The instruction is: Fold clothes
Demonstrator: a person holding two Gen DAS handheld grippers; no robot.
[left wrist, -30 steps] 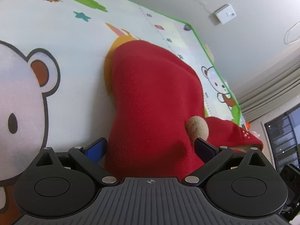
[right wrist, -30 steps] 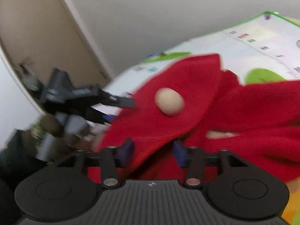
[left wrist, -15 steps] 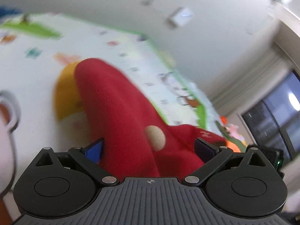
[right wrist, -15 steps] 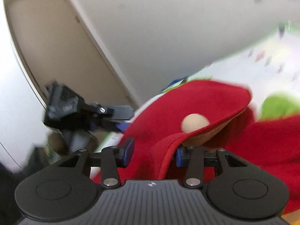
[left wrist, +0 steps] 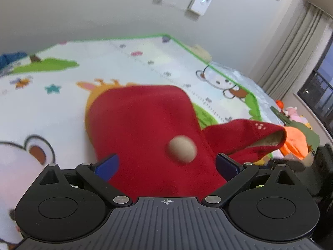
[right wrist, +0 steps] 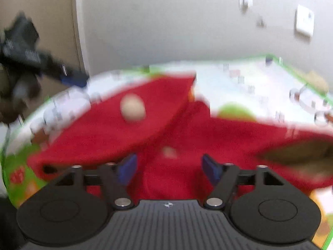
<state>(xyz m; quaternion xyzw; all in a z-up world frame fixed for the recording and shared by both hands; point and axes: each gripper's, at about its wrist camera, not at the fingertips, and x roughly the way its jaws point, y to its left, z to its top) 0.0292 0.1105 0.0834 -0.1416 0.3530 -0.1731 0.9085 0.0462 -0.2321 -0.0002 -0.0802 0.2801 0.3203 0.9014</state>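
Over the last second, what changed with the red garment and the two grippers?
The right gripper has just been opening: a second ago its jaws were narrow around a raised fold of the red garment; now they stand wide and the fold lies flat on the mat. The left gripper stayed wide open with the garment's edge between its fingers, and its view levelled out.

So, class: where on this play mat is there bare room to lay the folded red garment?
The widest free patch of the play mat lies beyond the red garment, toward the wall, between the green tree print and the green border. Another lies left of the garment, above the bear print. The right is crowded: an orange cloth and toys.
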